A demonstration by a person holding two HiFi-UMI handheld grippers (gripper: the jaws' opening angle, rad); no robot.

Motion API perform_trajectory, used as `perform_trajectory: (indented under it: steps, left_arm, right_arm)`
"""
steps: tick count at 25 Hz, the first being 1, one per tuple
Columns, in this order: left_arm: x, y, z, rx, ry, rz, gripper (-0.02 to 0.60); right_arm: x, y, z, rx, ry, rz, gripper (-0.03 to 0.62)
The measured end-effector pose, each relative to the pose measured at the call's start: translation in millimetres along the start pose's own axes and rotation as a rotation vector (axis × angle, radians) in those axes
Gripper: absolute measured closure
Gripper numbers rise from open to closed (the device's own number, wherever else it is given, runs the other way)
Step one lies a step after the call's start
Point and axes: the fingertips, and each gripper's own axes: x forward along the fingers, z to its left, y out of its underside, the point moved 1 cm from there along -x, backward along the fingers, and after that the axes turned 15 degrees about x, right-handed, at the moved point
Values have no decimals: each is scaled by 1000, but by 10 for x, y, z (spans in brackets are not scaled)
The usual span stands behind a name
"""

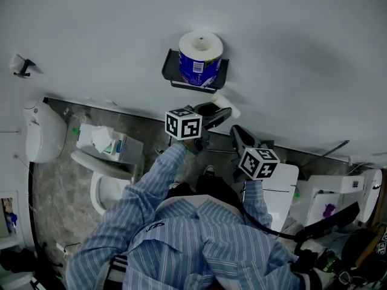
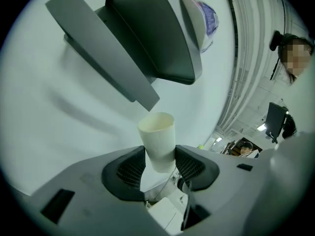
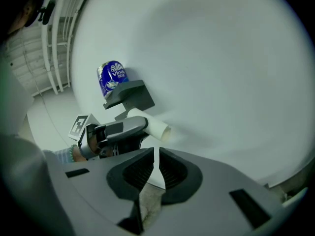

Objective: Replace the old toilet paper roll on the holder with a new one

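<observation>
A new roll (image 1: 199,59) in a blue wrapper stands upright on the dark wall holder's shelf (image 1: 171,72). Just below the shelf, my left gripper (image 1: 219,113) is shut on a bare white cardboard tube (image 1: 226,105). In the left gripper view the tube (image 2: 158,139) sits between both pads, pointing up toward the shelf's underside (image 2: 147,38), with the roll (image 2: 206,18) above. My right gripper (image 1: 239,135) hangs lower right, shut and empty. The right gripper view shows its jaws (image 3: 156,167) together, the roll (image 3: 112,77), the holder (image 3: 129,95) and the tube (image 3: 153,124).
A toilet (image 1: 100,183) with a tissue pack (image 1: 106,141) on it stands at lower left beside a white wall unit (image 1: 42,132). A small hook (image 1: 23,67) is on the wall. A white cabinet (image 1: 284,192) sits at right. A person (image 2: 295,53) stands far off.
</observation>
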Motion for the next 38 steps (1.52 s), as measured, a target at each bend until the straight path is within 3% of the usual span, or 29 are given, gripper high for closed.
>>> perform_trajectory:
  steps: [3, 7, 10, 17, 24, 29, 33, 38]
  left_arm:
    - [-157, 36, 47, 2, -30, -9, 391]
    - [-430, 0, 85, 59, -84, -17, 391]
    - [-707, -9, 71, 107, -133, -12, 391]
    - [-1253, 28, 42, 148, -220, -24, 391]
    - [-1604, 138, 38, 108, -275, -51, 391]
    - [-1772, 159, 46, 78, -296, -78, 391]
    - [-1856, 155, 64, 71, -302, -92, 391]
    - [-1857, 146, 61, 69, -296, -99, 391]
  right_arm:
    - [-44, -145, 148, -113, -18, -54, 560]
    - [-87, -447, 539, -250, -139, -132, 551]
    - [-78, -625, 870, -288, -235, -138, 382]
    - [47, -1096, 1556, -412, -299, -234, 294]
    - [316, -1420, 1908, -475, -213, -289, 203]
    - [518, -1516, 2099, -378, -187, -269, 173]
    - [691, -1538, 2118, -443, -65, -262, 172]
    - [703, -1546, 2093, -464, -105, -269, 172]
